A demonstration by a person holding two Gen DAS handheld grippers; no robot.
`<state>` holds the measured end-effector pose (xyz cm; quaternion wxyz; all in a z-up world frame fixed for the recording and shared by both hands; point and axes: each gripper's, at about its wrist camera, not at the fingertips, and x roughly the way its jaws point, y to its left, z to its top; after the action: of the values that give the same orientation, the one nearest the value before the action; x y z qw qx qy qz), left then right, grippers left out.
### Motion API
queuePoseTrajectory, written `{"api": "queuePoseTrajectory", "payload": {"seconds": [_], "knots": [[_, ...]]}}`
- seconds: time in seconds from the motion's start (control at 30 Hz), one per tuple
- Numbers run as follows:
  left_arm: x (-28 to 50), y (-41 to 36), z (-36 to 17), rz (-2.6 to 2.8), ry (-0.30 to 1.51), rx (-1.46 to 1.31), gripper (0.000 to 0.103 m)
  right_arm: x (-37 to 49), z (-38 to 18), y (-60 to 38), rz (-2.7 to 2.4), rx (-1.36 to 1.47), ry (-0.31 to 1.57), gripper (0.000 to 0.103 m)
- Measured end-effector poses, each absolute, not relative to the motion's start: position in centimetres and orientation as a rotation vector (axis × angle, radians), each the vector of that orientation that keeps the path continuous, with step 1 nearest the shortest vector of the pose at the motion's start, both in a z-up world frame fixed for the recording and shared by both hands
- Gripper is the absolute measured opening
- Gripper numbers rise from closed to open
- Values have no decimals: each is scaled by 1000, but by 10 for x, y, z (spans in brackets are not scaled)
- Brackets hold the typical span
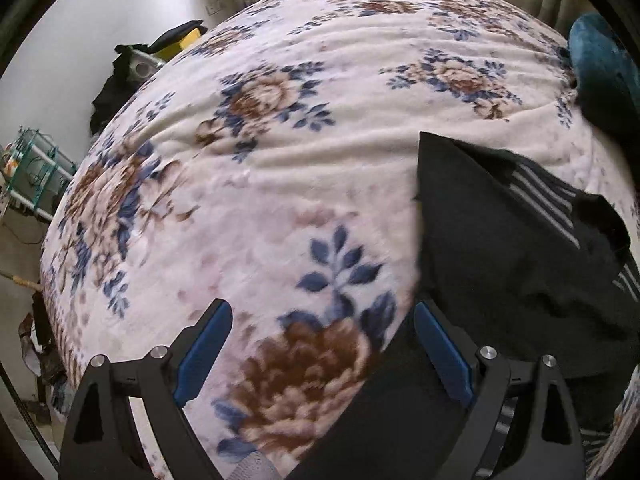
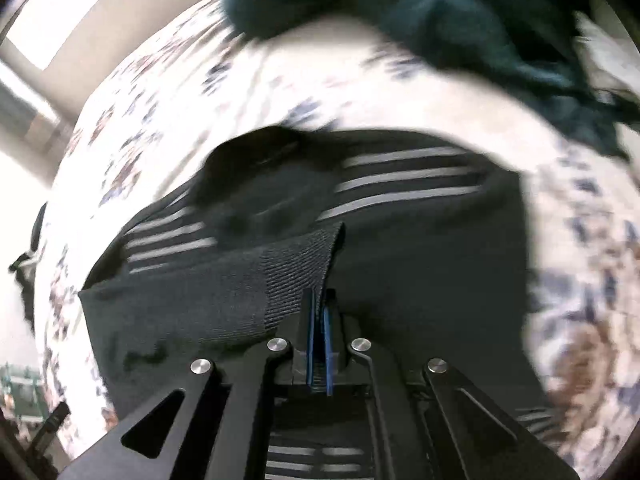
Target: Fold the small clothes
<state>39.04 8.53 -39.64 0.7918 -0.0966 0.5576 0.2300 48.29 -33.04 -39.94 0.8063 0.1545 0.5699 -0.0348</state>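
On the floral blanket, at about three o'clock in the left wrist view, lay the black striped garment. The left gripper stood wide apart and held nothing. The right gripper was clamped together on the garment's ribbed hem.

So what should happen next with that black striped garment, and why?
Probably the right gripper, jaws shut on the ribbed edge of the black garment with grey stripes, should carry that edge across the garment to fold it. The left gripper hangs open over the floral fleece blanket, holding nothing.
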Motion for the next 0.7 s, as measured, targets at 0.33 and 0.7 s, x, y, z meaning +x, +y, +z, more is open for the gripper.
{"api": "queuePoseTrajectory", "payload": {"seconds": [0.33, 0.7], "knots": [[491, 48, -426, 376, 1205, -116, 93, 474, -408, -431, -263, 327, 1241, 3], [550, 47, -451, 347, 1261, 25, 93, 477, -433, -483, -295, 550, 1338, 30]]}}
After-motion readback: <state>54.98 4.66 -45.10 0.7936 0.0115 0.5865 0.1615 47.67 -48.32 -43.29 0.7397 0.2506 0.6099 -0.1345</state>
